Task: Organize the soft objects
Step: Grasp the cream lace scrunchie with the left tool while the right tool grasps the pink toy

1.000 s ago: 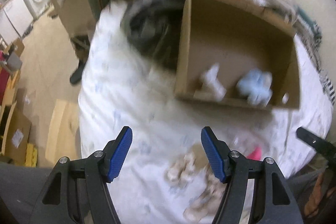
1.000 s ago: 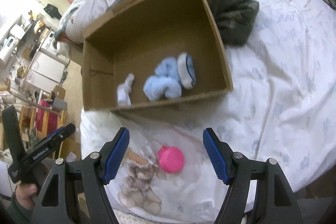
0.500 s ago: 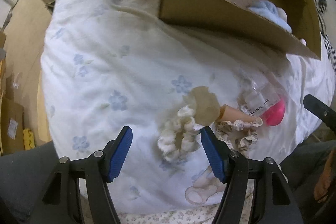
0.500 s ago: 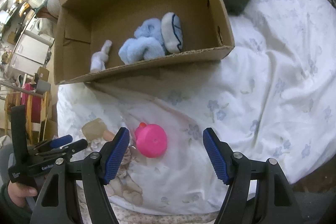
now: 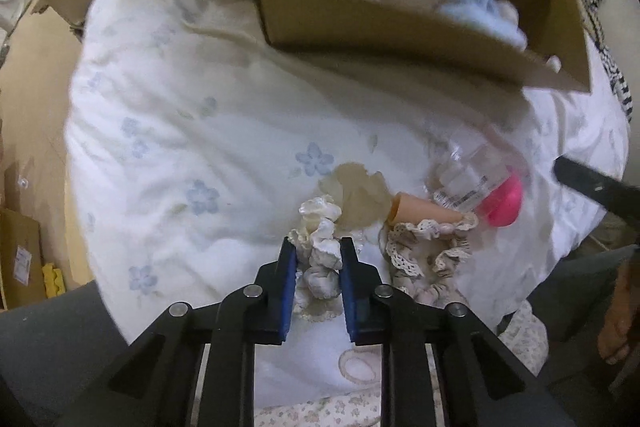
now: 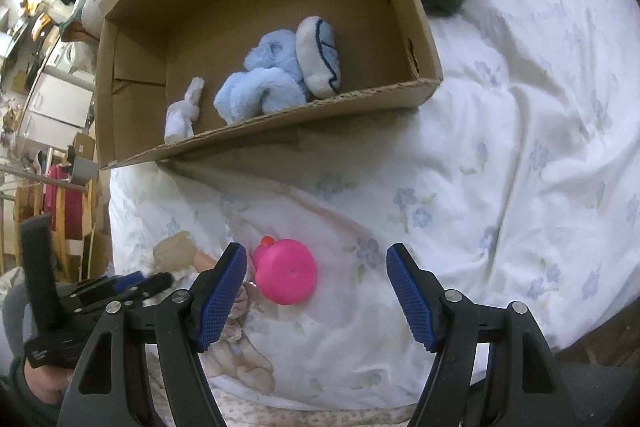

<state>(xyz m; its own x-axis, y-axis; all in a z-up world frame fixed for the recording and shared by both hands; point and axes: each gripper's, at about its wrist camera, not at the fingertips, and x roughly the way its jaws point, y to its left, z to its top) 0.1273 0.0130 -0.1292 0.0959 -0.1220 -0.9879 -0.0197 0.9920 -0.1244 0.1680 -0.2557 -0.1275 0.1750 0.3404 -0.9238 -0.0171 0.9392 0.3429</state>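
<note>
Cream satin, gathered into a ruffled scrunchie (image 5: 320, 247), sits pinched between the blue jaws of your left gripper (image 5: 318, 283), low on the white floral duvet (image 5: 168, 131) of the bed. It looks nearly weightless and fully squashable, so it should lift without effort; the satin may be slippery, and a grip across the bunched middle, as you have now, seems safer than catching a single frill. Just beside it on the right lies a second, lace-edged scrunchie (image 5: 428, 255), with a tan cone-shaped item (image 5: 424, 213), a clear plastic packet (image 5: 464, 183) and a pink plastic toy (image 6: 286, 277) near it. Your right gripper (image 6: 316, 291) hangs above the duvet with its jaws spread wide and holding nothing, the pink toy between them but untouched. Farther up the bed stands an open cardboard box (image 6: 132, 75). Inside it rest a fluffy pale blue plush (image 6: 264, 83), a white padded piece with dark blue trim (image 6: 318, 57) leaning against the plush, and a small white knotted cloth (image 6: 182, 113) apart to the left.
</note>
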